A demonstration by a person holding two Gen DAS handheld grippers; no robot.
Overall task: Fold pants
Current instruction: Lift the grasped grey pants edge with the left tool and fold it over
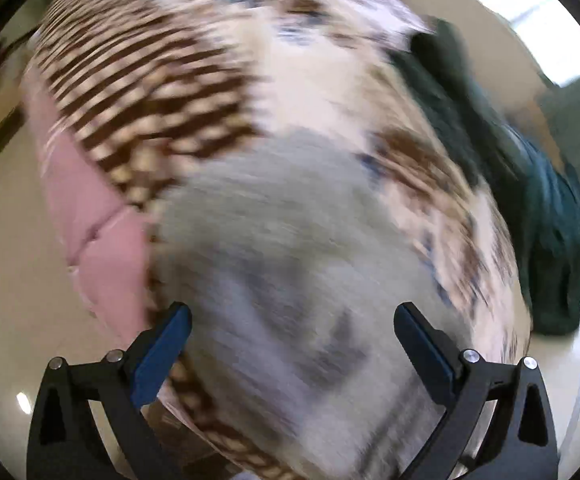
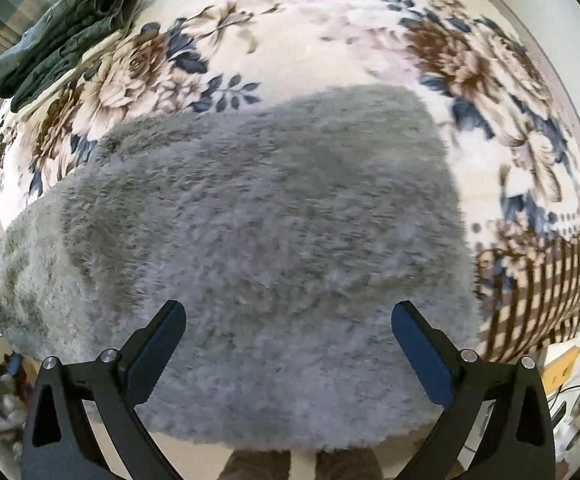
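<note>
The grey fleecy pants (image 2: 258, 232) lie folded in a compact block on a floral blanket (image 2: 310, 32). My right gripper (image 2: 288, 332) hangs straight above them, open wide, nothing between its blue pads. The left wrist view is heavily blurred. In it the same grey pants (image 1: 290, 248) lie below my left gripper (image 1: 290, 332), which is open and empty, with the fabric under the gap between its fingers.
Dark green garments (image 2: 70, 28) lie bunched at the blanket's far left corner, and show as a dark green heap (image 1: 530, 208) at the right in the left wrist view. A pink quilted cover (image 1: 94, 220) shows under the blanket's checked border (image 1: 130, 92). Pale floor surrounds the bed.
</note>
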